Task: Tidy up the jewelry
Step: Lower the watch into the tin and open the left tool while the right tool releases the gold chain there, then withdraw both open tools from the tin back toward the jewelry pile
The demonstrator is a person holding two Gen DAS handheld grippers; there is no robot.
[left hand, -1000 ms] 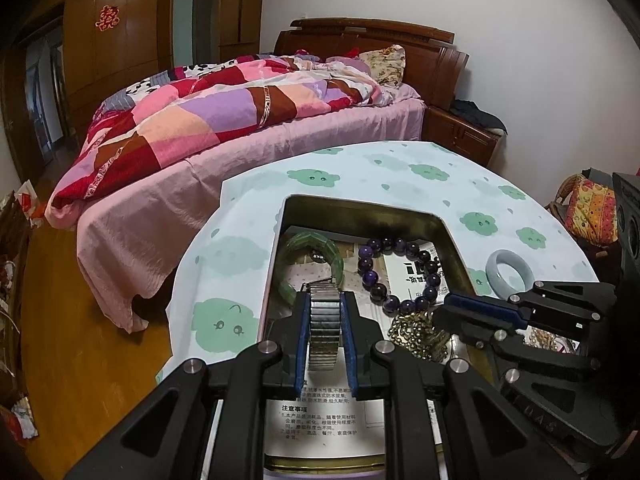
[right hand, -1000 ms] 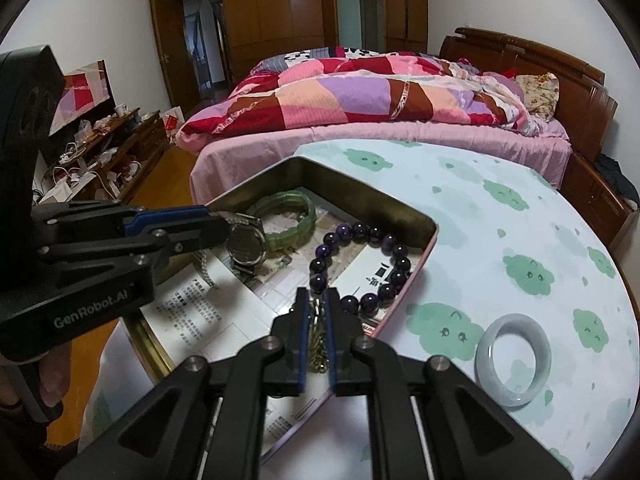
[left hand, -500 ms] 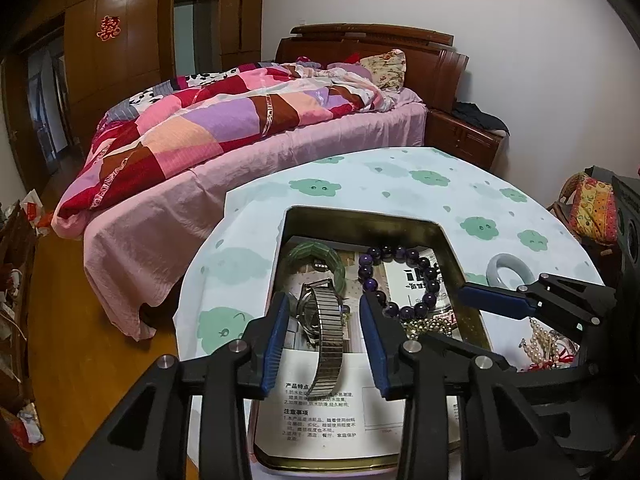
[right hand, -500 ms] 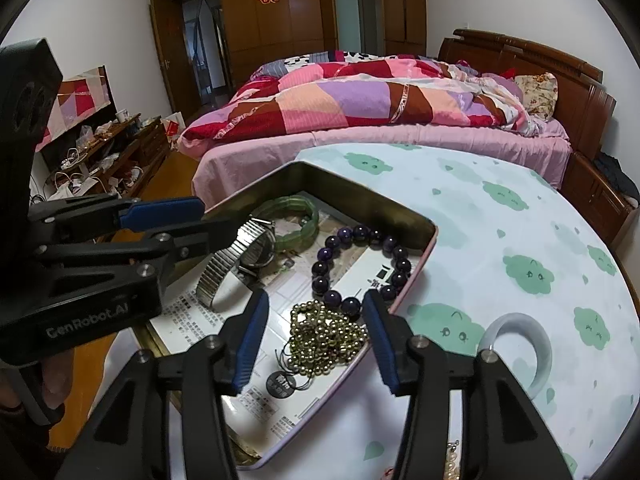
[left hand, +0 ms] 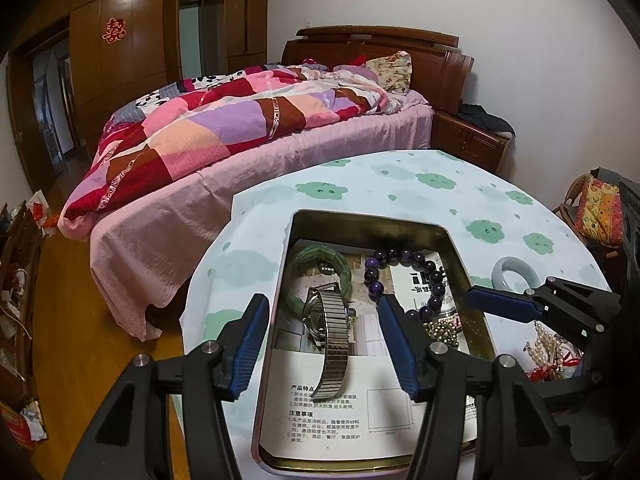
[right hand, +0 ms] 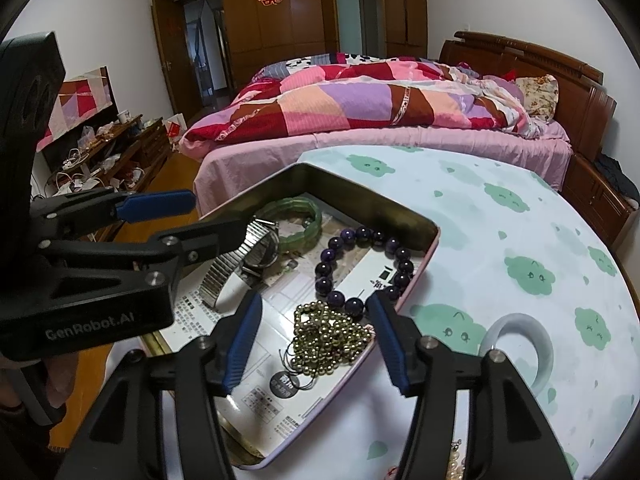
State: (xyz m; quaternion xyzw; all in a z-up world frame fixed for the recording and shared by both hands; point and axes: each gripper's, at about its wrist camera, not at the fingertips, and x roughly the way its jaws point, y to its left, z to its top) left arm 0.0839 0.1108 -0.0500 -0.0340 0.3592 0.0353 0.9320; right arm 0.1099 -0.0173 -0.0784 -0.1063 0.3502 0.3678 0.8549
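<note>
A gold tin tray [left hand: 456, 248] [right hand: 360, 196] on the round table holds a steel watch [left hand: 334, 340] [right hand: 248, 256], a green bangle [left hand: 320, 258] [right hand: 298, 216], a purple bead bracelet [left hand: 416, 276] [right hand: 360, 268] and a gold bead chain [right hand: 330, 340] [left hand: 442, 330]. My left gripper [left hand: 320, 344] is open above the watch, which lies loose in the tray. My right gripper [right hand: 314, 344] is open above the gold bead chain. A white jade bangle [right hand: 520, 344] [left hand: 516, 272] lies on the table right of the tray.
A pearl strand with red thread [left hand: 550, 350] lies on the cloud-print tablecloth [right hand: 520, 240] at the right, also at the bottom edge of the right wrist view [right hand: 456, 466]. A bed with a patchwork quilt [left hand: 248, 128] stands behind the table. Printed paper [left hand: 344, 412] lines the tray.
Both grippers opened and pulled back. The left let go of the watch and the right let go of the gold bead chain; both items now lie in the tray.
</note>
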